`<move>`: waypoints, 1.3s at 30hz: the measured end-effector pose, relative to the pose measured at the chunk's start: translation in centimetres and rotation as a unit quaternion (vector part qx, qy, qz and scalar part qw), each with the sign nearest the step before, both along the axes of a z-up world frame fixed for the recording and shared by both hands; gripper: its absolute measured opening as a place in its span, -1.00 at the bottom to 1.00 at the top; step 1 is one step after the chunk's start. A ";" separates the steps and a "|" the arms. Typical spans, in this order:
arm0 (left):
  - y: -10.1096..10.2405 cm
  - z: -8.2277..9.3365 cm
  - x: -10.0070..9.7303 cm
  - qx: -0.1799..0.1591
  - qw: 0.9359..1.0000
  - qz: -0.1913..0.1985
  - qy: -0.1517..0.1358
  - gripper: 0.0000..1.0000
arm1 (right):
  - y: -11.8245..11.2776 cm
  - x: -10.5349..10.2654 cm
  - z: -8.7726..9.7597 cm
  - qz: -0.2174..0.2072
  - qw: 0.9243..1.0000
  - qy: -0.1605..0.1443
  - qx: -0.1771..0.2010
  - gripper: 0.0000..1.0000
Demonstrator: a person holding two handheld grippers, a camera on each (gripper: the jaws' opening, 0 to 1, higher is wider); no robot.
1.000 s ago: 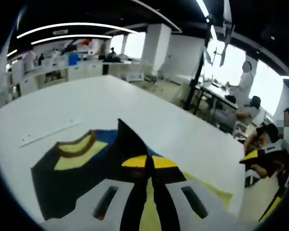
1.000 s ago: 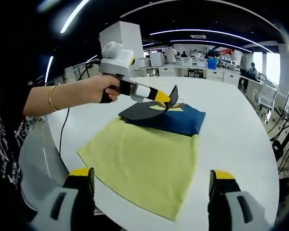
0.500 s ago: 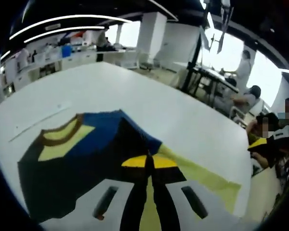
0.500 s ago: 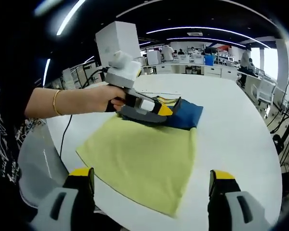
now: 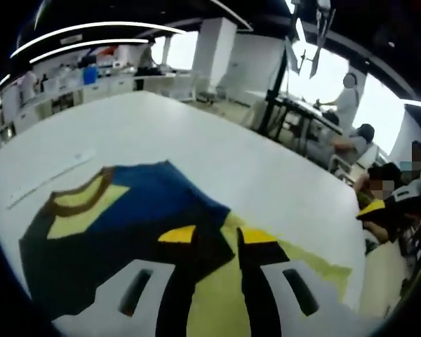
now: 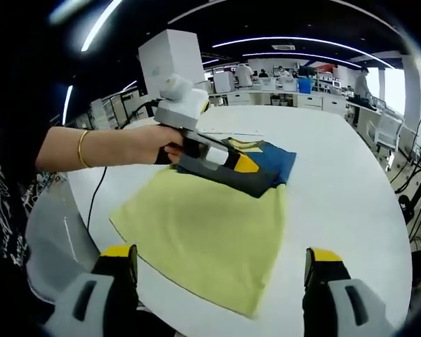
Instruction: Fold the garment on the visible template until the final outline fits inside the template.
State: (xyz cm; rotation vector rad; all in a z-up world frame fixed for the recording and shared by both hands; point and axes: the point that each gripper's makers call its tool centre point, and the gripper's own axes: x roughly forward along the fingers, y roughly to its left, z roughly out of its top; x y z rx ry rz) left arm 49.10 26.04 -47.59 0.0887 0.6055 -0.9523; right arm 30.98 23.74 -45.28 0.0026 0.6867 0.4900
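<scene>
The big white table (image 6: pixel 351 182) has lots of bare room on the far side and to the right of the cloth. The yellow template cloth (image 6: pixel 203 239) lies flat, and its near corner comes close to the table's front edge. The folded garment (image 6: pixel 263 165), dark blue and black with a yellow collar patch, sits on the far end of the yellow cloth. The left gripper (image 6: pixel 231 161), held in a hand (image 6: pixel 144 144), rests low on the garment with its jaws a little apart. The right gripper (image 6: pixel 217 270) hangs near the front edge, jaws wide apart, holding nothing, well away from the garment.
</scene>
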 end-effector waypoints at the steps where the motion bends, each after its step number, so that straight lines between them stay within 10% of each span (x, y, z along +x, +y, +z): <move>1: 0.3 0.3 0.0 -0.001 1.000 0.003 -0.005 -0.37 | 0.1 0.1 0.1 0.001 1.000 -0.001 0.000 0.99; 17: 6.5 4.3 0.5 -0.008 0.997 0.051 -0.054 0.95 | 0.9 1.0 1.2 0.018 1.000 -0.011 -0.005 0.99; 39: 18.3 4.8 -4.5 0.025 0.995 0.081 -0.057 0.97 | -0.1 1.2 0.7 0.006 1.000 0.002 -0.015 0.97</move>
